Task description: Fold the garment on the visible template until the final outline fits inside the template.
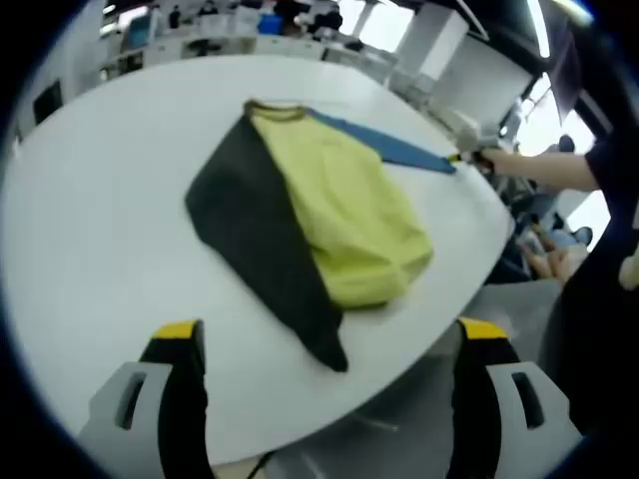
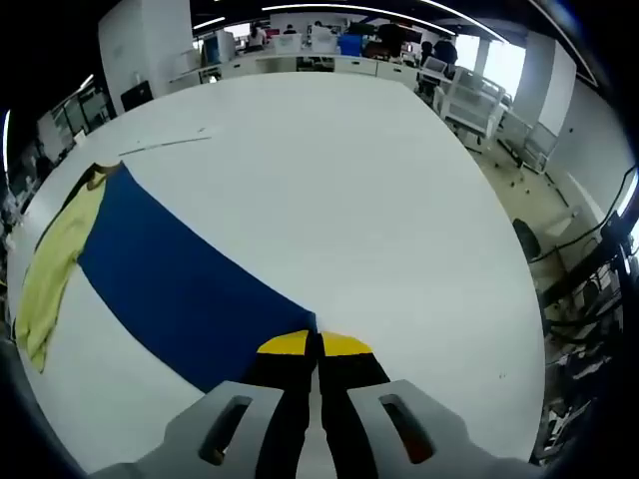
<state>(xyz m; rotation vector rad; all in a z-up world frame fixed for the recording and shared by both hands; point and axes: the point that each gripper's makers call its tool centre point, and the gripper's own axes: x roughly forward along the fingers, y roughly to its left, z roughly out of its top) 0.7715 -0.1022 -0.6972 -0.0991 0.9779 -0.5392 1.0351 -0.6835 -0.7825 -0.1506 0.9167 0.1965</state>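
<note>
A garment lies on the white table [image 1: 90, 230]. Its middle is yellow [image 1: 349, 215], with a dark panel [image 1: 255, 235] on its near-left side and a blue panel [image 1: 394, 148] stretching away to the right. My left gripper [image 1: 329, 334] hangs open above the table's near edge, short of the dark panel's corner and holding nothing. In the right gripper view the blue panel [image 2: 180, 279] runs from the yellow part [image 2: 55, 264] up to my right gripper [image 2: 318, 344], which is shut on the blue panel's corner. The right gripper [image 1: 469, 157] also appears at the blue tip, held by a person's hand.
The table's rounded edge [image 1: 439, 334] passes just beyond the left jaws, with floor below. A thin line [image 2: 160, 143] marks the tabletop far left. Chairs [image 2: 489, 110] and office desks [image 2: 300, 45] stand past the table's far side. A person's arm [image 1: 544, 170] reaches in from the right.
</note>
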